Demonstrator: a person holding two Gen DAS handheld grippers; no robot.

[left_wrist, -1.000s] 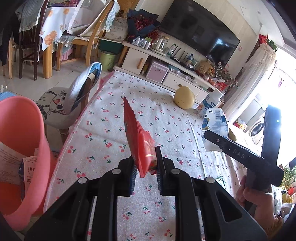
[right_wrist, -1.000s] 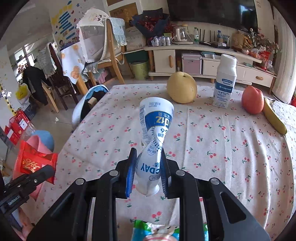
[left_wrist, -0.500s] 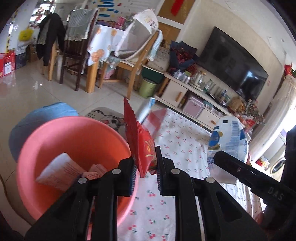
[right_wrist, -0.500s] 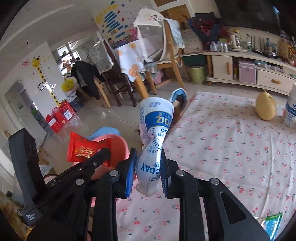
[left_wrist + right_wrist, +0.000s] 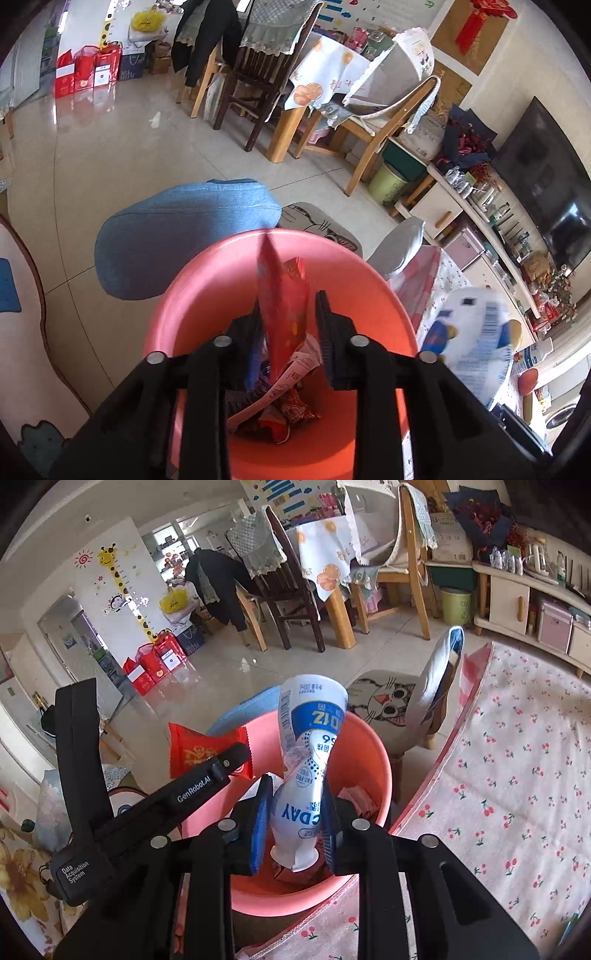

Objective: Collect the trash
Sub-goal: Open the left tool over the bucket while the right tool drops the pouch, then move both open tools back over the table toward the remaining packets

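A pink bin (image 5: 207,288) with wrappers and paper inside sits on the floor beside the table; it also shows in the right wrist view (image 5: 373,760). My left gripper (image 5: 286,332) is over the bin, its jaws spread, and a red snack wrapper (image 5: 284,306) hangs loose between them, blurred. In the right wrist view the wrapper (image 5: 207,751) sits at the left gripper's tip. My right gripper (image 5: 295,823) is shut on a crushed white and blue yogurt cup (image 5: 310,753) above the bin's near edge. The cup appears blurred in the left wrist view (image 5: 476,343).
A table with a cherry-print cloth (image 5: 517,775) lies to the right of the bin. A cat-print chair (image 5: 402,705) and a blue cushion (image 5: 184,232) stand behind the bin. Dining chairs (image 5: 258,74) and a TV cabinet (image 5: 480,221) are farther back.
Both grippers swung left from the table to above the pink bin. The left gripper's jaws have opened and the red wrapper is slipping down between them. The right gripper still holds the cup.
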